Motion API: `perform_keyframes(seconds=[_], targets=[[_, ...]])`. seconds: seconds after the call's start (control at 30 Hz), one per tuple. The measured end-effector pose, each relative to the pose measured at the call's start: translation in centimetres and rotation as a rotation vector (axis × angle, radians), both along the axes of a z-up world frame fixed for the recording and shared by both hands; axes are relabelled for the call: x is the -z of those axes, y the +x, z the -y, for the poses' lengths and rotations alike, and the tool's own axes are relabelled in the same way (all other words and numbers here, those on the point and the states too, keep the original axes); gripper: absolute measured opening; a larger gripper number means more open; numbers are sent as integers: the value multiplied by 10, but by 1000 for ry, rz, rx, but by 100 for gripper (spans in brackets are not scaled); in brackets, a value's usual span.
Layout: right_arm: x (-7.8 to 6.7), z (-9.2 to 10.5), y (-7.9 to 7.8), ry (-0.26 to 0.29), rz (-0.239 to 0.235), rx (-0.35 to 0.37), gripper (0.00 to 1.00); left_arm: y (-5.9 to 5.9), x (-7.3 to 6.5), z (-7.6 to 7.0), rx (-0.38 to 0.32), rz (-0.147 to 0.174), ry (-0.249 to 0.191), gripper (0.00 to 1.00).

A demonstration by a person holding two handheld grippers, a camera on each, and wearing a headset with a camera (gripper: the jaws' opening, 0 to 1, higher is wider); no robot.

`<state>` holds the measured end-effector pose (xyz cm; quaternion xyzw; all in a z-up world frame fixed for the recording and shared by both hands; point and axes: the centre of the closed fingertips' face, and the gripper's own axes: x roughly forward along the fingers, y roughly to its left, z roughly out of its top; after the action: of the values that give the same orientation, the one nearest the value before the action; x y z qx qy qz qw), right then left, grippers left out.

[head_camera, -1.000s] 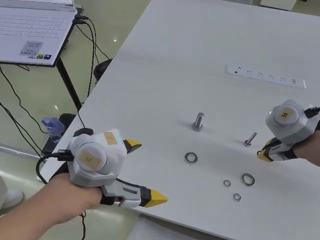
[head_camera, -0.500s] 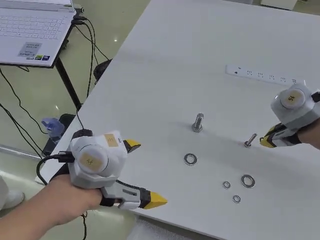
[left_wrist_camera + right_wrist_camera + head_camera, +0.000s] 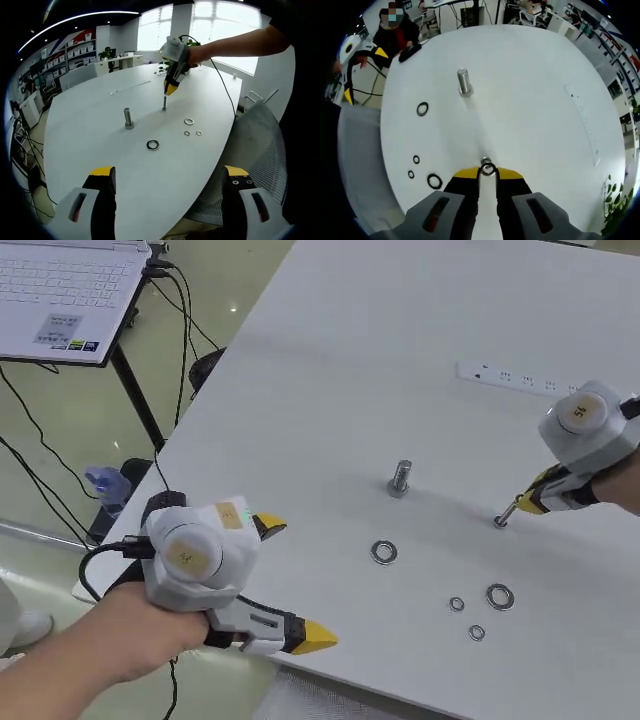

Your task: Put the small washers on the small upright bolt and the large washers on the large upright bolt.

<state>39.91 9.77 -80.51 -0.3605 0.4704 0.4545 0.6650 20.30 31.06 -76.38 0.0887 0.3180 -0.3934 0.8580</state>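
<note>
The large upright bolt stands mid-table, with the small upright bolt to its right. My right gripper is shut on a small washer, held right at the small bolt's top. On the table lie a large washer, another large washer, and two small washers. My left gripper hangs open over the table's near edge, with nothing between its jaws.
A white power strip lies at the far right of the white table. A laptop sits on a stand at the left, with cables hanging below. A person sits beyond the table's edge in the right gripper view.
My right gripper has risen from beside the loose washers and moved up to the small bolt's top. The left gripper has stayed put.
</note>
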Motion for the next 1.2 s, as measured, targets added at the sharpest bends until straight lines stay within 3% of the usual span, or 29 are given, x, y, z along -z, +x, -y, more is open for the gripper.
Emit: perform_keyframes(seconds=[1.2], targets=[[25, -2, 3, -30, -28, -3, 13, 2, 8, 1, 3, -28, -11, 87]])
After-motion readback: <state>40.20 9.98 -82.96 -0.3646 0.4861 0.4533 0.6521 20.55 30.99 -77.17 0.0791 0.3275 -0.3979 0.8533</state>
